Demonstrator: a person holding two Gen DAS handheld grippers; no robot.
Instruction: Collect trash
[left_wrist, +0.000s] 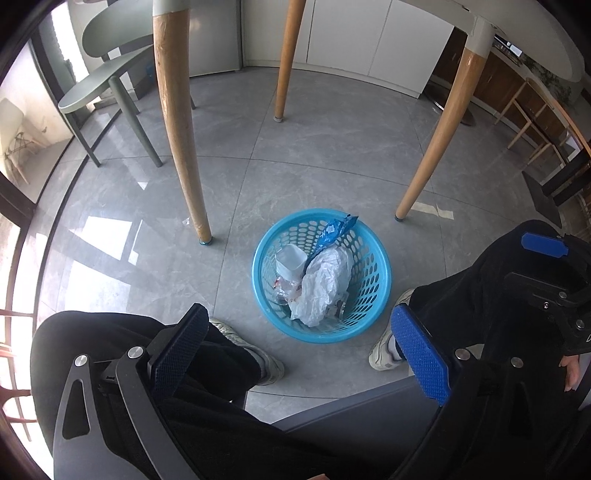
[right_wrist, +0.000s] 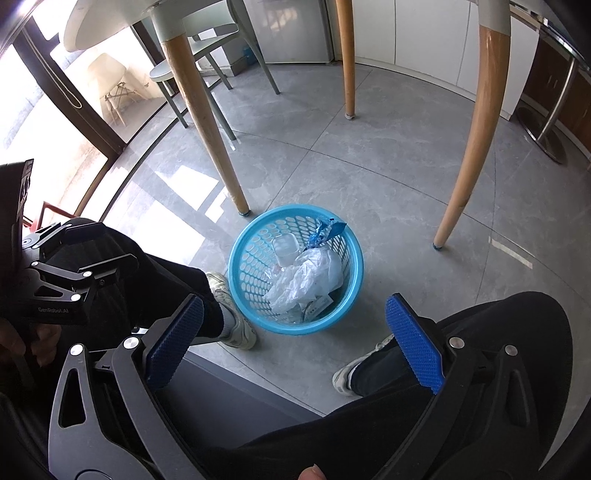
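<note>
A round blue plastic basket (left_wrist: 369, 280) (right_wrist: 251, 266) stands on the grey floor between a seated person's feet. In it lie a crumpled white plastic bag (left_wrist: 321, 284) (right_wrist: 306, 277), a blue wrapper (left_wrist: 336, 229) (right_wrist: 327, 230) leaning on the far rim, and a clear cup (left_wrist: 290, 262) (right_wrist: 284, 249). My left gripper (left_wrist: 299, 314) hangs above the basket's near side, open wide with nothing between its blue pads. My right gripper (right_wrist: 295, 302) is also open wide and empty over the near rim. Each gripper shows in the other's view, the right (left_wrist: 535, 266) and the left (right_wrist: 118, 243).
Wooden table legs (left_wrist: 177, 122) (right_wrist: 476, 122) stand around and behind the basket. A green chair (left_wrist: 107, 70) is at the back left. The person's dark trousers (left_wrist: 155, 347) and white shoes (right_wrist: 232, 314) flank the basket. White cabinets line the far wall.
</note>
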